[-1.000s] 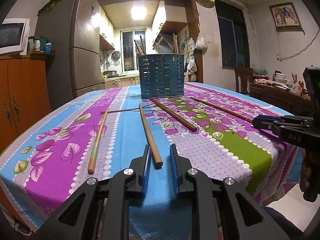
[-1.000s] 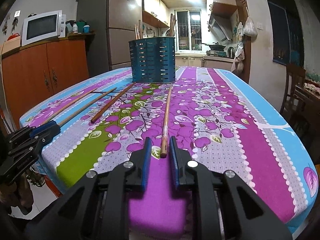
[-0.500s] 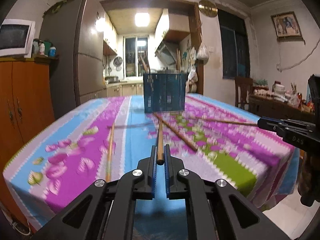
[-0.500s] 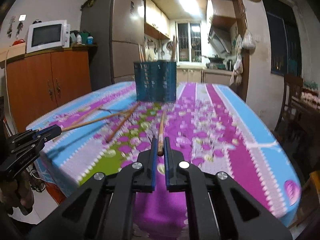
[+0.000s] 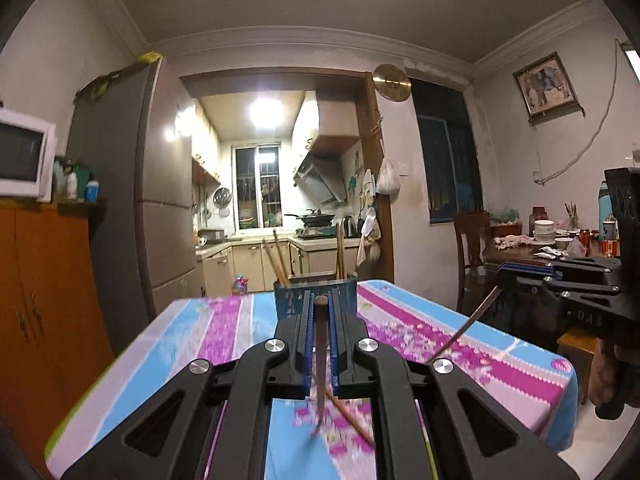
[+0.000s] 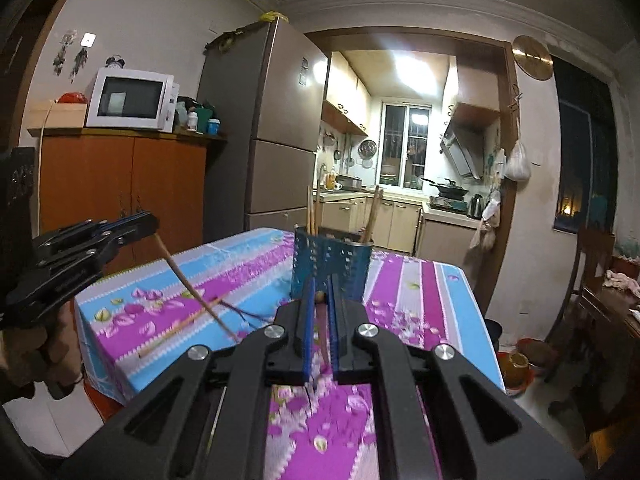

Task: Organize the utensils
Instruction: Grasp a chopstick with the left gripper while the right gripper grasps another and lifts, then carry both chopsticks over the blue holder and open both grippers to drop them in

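Note:
My left gripper (image 5: 320,306) is shut on a wooden chopstick (image 5: 320,344) that hangs tip-down above the table. It also shows in the right wrist view (image 6: 154,227) with its chopstick (image 6: 192,288) slanting down. My right gripper (image 6: 320,292) is shut on another chopstick (image 6: 319,297); in the left wrist view that gripper (image 5: 500,280) holds its chopstick (image 5: 464,330) lifted and angled down. The blue slotted utensil holder (image 6: 332,268) stands on the table ahead with several chopsticks in it; it also shows in the left wrist view (image 5: 292,300).
The table has a floral purple, blue and green cloth (image 6: 248,268). More chopsticks lie on it, one (image 6: 180,326) at the left and one (image 5: 352,420) under my left gripper. An orange cabinet (image 6: 120,192) and fridge (image 6: 276,152) stand left; a chair (image 5: 472,248) stands right.
Both grippers closed on a chopstick lying on the cloth, then lifted them off the table. Both chopsticks now hang tip-down, and the views have tilted up toward the holder.

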Demonstrator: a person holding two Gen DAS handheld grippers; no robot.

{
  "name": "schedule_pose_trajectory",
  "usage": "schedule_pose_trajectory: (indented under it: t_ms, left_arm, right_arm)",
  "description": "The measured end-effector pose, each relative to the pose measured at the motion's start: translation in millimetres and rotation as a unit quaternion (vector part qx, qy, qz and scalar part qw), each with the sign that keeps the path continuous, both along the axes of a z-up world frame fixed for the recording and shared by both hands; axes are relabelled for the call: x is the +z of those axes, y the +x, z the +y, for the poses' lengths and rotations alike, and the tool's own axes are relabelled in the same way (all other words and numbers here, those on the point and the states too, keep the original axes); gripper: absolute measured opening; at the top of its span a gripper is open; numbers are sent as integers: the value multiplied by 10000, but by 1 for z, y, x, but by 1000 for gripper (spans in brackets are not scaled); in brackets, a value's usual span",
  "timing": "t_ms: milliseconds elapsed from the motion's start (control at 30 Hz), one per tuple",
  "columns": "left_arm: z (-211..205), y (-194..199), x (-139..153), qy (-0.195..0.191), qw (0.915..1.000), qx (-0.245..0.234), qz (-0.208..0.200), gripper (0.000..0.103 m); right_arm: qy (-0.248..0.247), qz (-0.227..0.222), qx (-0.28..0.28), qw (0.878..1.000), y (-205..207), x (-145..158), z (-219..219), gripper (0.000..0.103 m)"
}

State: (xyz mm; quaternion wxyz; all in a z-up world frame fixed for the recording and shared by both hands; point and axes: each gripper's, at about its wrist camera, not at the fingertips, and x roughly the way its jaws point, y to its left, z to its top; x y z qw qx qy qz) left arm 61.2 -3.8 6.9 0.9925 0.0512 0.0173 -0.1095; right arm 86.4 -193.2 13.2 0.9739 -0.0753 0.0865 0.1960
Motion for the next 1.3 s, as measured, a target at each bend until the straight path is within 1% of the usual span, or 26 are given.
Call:
schedule_pose_trajectory:
  t_ms: [67, 133, 267, 467, 633, 967, 1033, 1133, 1233, 1300]
  left_arm:
    - [-3, 11, 10, -23, 10000, -84, 41, 8]
    - [-2, 26, 18, -122, 9996, -177, 185, 8]
    - [1, 47, 27, -187, 9990, -180, 356, 8]
    - [3, 66, 33, -211, 9980, -248, 549, 8]
    - [9, 76, 39, -272, 9971, -289, 648, 8]
    - [13, 95, 56, -316, 9963, -380, 702, 8]
    - [11, 100, 57, -336, 9957, -404, 766, 8]
    - [9, 107, 64, -283, 9960, -380, 755, 8]
    - [5, 116, 81, -214, 9972, -353, 622, 8]
    - [5, 124, 100, -235, 9978, -341, 524, 8]
  right_arm:
    - [76, 63, 51, 9999, 10, 8, 0, 5]
    - [105, 137, 64, 9998, 17, 14, 0, 5]
    - [67, 296, 126, 9995, 31, 27, 3, 5]
    - [149, 690, 237, 9972, 59, 44, 6, 5]
    - [174, 878, 268, 9956, 73, 51, 9, 5]
    - [74, 974, 289, 9948, 79, 68, 16, 5]
    - [98, 983, 300, 9947, 81, 75, 16, 5]
    - [133, 982, 334, 9945, 87, 89, 15, 5]
    - [141, 947, 336, 9948, 96, 111, 14, 5]
    - [155, 941, 338, 9949, 105, 127, 14, 5]
